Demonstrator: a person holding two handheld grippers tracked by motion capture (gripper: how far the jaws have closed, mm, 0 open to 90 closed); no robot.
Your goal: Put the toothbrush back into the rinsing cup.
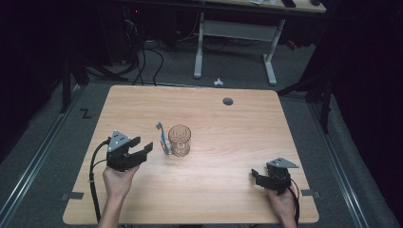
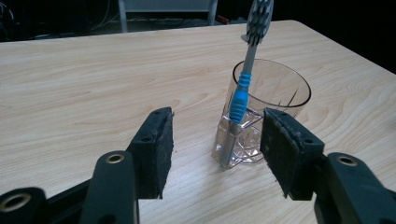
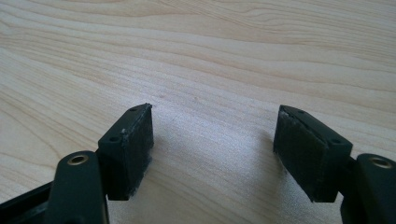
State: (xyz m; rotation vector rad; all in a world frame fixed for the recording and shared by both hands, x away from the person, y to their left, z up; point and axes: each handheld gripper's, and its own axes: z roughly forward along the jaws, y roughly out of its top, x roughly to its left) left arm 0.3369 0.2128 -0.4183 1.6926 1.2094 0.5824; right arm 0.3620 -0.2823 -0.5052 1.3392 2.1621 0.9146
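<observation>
The left gripper [image 1: 142, 147], jaws wide and empty, nears the toothbrush [image 2: 242, 94] leaning on the glass [image 2: 275, 100], ungrasped; the right gripper [image 1: 257, 177] rests open.

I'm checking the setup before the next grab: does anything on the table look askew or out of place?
One thing: the toothbrush stands outside the glass, propped against its outer wall with the handle end on the table, head up. It looks easy to topple. The glass is upright and looks empty; no spill or damage shows.
</observation>
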